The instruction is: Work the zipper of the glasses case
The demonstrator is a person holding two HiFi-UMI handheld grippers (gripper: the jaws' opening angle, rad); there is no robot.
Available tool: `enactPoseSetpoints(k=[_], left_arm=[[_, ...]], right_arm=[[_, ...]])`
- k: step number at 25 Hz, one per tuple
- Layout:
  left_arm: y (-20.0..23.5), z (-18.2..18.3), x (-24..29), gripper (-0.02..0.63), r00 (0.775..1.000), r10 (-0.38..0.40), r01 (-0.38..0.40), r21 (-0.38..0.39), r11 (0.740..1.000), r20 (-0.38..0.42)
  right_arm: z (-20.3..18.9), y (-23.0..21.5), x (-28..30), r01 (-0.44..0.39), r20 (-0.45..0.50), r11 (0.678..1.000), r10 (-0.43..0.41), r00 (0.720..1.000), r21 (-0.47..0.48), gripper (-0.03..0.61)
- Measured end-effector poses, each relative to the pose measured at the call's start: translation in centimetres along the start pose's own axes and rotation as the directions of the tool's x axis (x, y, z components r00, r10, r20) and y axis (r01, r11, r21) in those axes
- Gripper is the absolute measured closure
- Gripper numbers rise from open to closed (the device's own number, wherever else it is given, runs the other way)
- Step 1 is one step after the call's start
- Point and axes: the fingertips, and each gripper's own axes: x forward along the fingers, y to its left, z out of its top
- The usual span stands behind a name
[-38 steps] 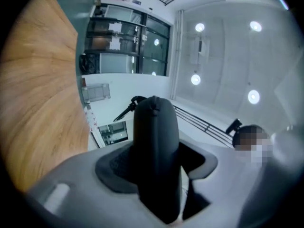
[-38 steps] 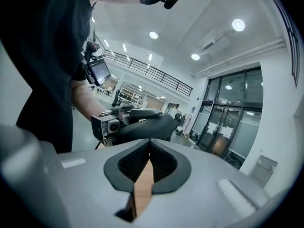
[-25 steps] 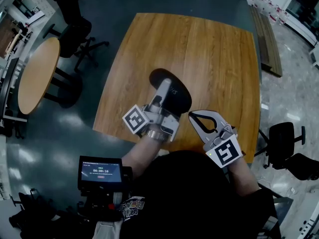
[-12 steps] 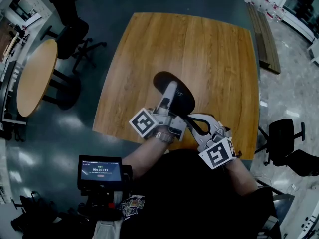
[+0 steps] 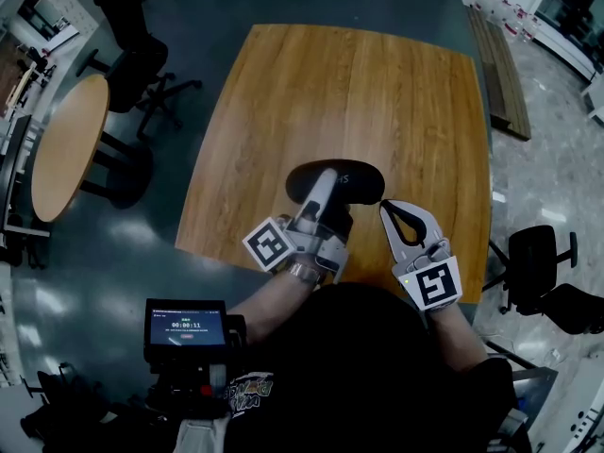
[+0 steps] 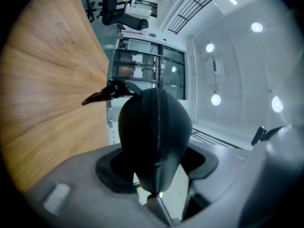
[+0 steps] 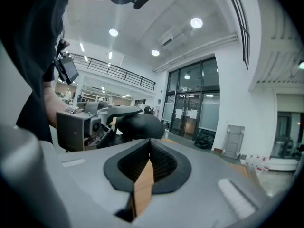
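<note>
Over the near part of the wooden table, close to the person's body, the black glasses case is held in the left gripper. In the head view its long axis runs across the picture from left to right, almost parallel to the near edge of the table. The rounded right end sticks out free, and the left end also shows past the gripper.

The left gripper comes from the near side and crosses the case a little left of its middle, so it stands roughly at a right angle to the long axis. One jaw lies over the top shell. The other is under the case and hidden in the head view. In the left gripper view the case fills the space between the two jaws, which stand wide apart and press on its two shells. The zipper line runs straight down the middle, facing the camera. I cannot tell if the case touches the table.

The right gripper is just beside the right end of the case, on its near side, with the jaws pressed together and nothing between them. In the right gripper view the case sits just beyond the closed tips, and it is not clear whether they touch.
</note>
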Motion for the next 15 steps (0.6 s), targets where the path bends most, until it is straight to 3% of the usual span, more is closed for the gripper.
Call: enactPoseSetpoints(k=[3,7,10,13,14,15], left_arm=[[0.3,0.2,-0.1,0.357,0.999,0.016,-0.014,-0.06,0.998,0.046],[1.1,0.5,-0.4,0.358,0.997,0.041,-0.034,-0.094,0.995,0.071],[1.5,0.6,-0.5,0.357,0.996,0.047,-0.039,-0.097,0.994,0.077],[1.4,0.5,-0.4,0.356,0.998,0.039,-0.037,-0.048,0.998,0.048],[1.2,0.3,-0.3,0.356,0.999,0.036,-0.036,-0.012,0.999,0.025],[0.9,0.1,-0.2,0.356,0.999,0.036,-0.036,0.029,0.999,-0.003]], right_arm=[[0.3,0.2,0.0,0.038,0.012,0.998,-0.037,0.999,-0.047,0.572],[-0.3,0.7,0.3,-0.004,-0.026,0.991,0.0,1.0,-0.136,0.572],[-0.7,0.6,0.5,-0.011,-0.034,0.996,0.008,0.999,-0.091,0.572],[-0.5,0.4,0.4,-0.024,0.012,1.0,0.024,1.0,0.007,0.568],[-0.2,0.2,0.3,-0.031,0.035,0.999,0.03,0.999,0.021,0.525],[0.0,0.0,0.1,-0.038,0.049,0.999,0.036,0.998,0.028,0.437]])
